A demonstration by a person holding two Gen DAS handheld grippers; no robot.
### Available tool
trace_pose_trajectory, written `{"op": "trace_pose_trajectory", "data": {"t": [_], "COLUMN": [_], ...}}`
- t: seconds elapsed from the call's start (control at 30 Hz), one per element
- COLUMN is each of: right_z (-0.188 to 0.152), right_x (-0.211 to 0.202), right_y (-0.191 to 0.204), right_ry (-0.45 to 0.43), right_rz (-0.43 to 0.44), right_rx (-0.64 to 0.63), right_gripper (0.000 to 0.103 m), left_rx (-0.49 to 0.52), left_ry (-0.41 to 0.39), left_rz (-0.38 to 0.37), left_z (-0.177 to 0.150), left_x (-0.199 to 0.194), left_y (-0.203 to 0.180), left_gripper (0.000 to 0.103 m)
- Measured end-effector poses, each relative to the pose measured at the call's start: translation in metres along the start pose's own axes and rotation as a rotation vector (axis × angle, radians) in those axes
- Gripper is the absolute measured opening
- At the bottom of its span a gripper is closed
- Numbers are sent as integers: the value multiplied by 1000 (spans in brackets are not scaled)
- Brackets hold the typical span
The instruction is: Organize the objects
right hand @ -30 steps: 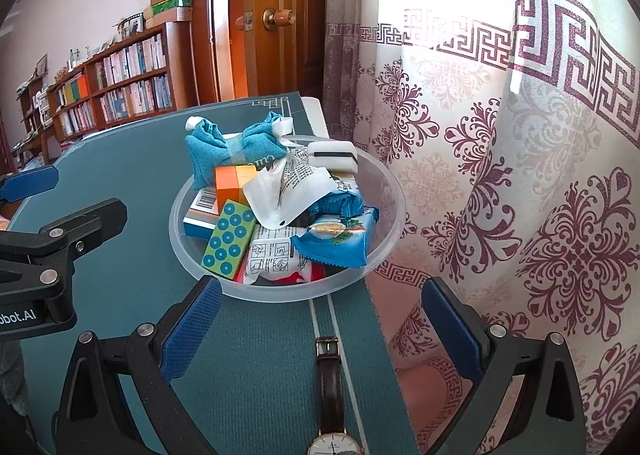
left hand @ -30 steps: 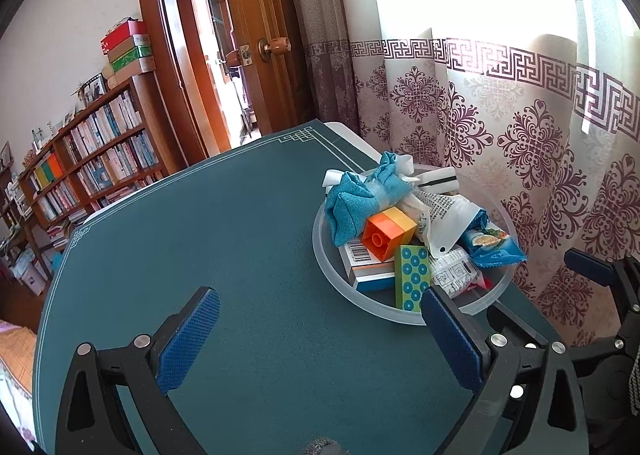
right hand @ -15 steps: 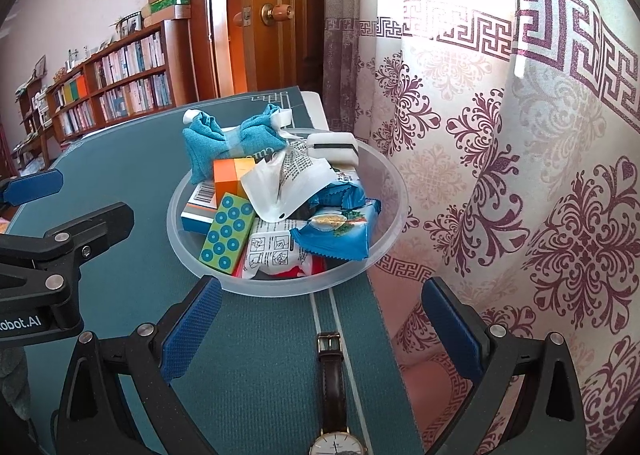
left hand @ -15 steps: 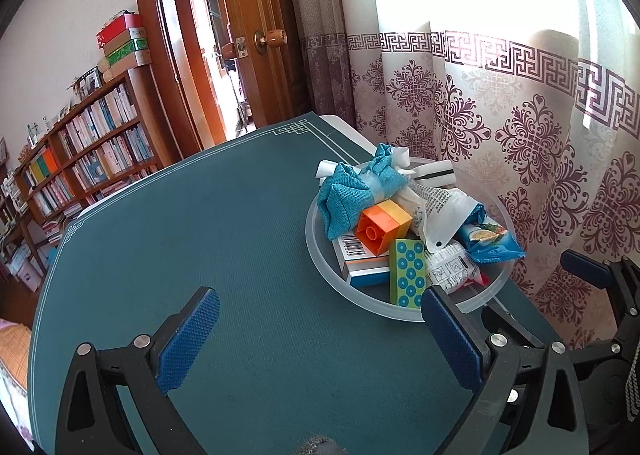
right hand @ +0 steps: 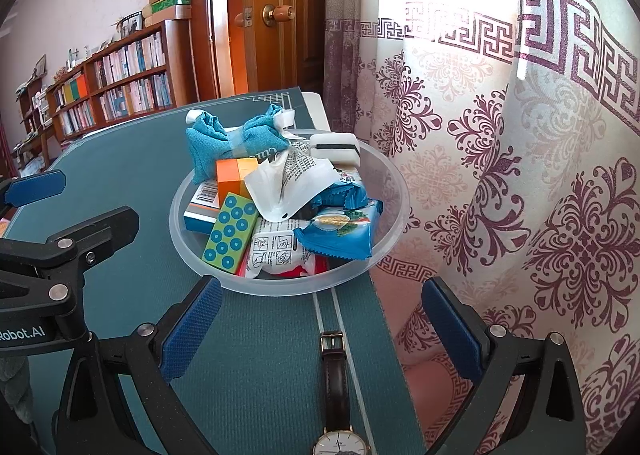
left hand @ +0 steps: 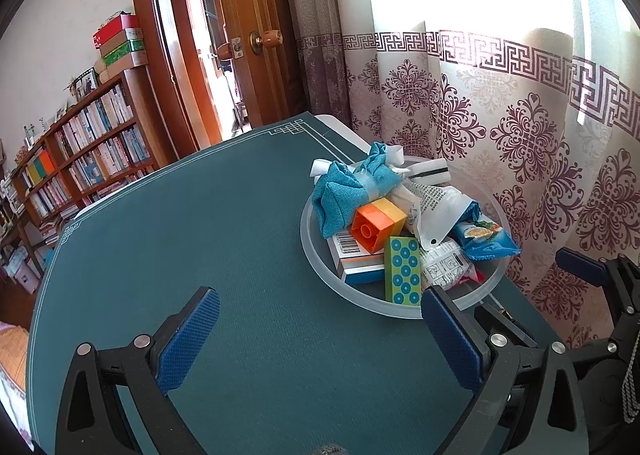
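Note:
A clear plastic bowl (left hand: 320,275) (right hand: 396,183) stands near the right edge of the green table. It holds a blue cloth bundle (left hand: 348,187) (right hand: 236,139), an orange-yellow brick (left hand: 378,223) (right hand: 236,181), a green dotted block (left hand: 402,269) (right hand: 230,231), a blue snack packet (left hand: 484,239) (right hand: 340,231), white wrappers and a box. A wristwatch (right hand: 338,395) lies on the table just before the bowl. My left gripper (left hand: 320,339) is open and empty, left of and before the bowl. My right gripper (right hand: 320,331) is open and empty above the watch.
A patterned curtain (right hand: 520,175) hangs close along the table's right edge. A wooden door (left hand: 248,35) and bookshelves (left hand: 80,151) stand behind the table. The green table surface (left hand: 180,235) stretches left of the bowl.
Both grippers have shifted slightly, so the bowl sits a little nearer and lower in the right wrist view. Both stay open and nothing in the bowl has moved.

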State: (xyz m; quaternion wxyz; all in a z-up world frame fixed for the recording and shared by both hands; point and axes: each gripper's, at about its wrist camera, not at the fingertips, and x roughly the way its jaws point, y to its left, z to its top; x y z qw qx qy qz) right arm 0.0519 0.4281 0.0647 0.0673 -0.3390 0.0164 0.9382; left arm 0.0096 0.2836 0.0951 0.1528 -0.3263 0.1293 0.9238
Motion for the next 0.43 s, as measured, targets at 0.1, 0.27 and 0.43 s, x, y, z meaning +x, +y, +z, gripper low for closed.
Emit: {"op": "trace_pose_trajectory", "data": {"t": [0.1, 0.27, 0.43], "right_z": [-1, -3, -4], "right_x": [-1, -1, -1], "right_y": [4, 8, 9], "right_ry": [2, 8, 10], "right_rz": [3, 4, 2], "right_rx": [-5, -10, -10], "right_gripper": [101, 101, 101], "left_rx": [-3, -4, -10], "left_ry": [1, -1, 2], "left_rz": [-4, -8, -7], "left_z": [0, 0, -1], "left_x": [0, 0, 0], "left_y": [1, 1, 2], "left_gripper": [103, 103, 103]}}
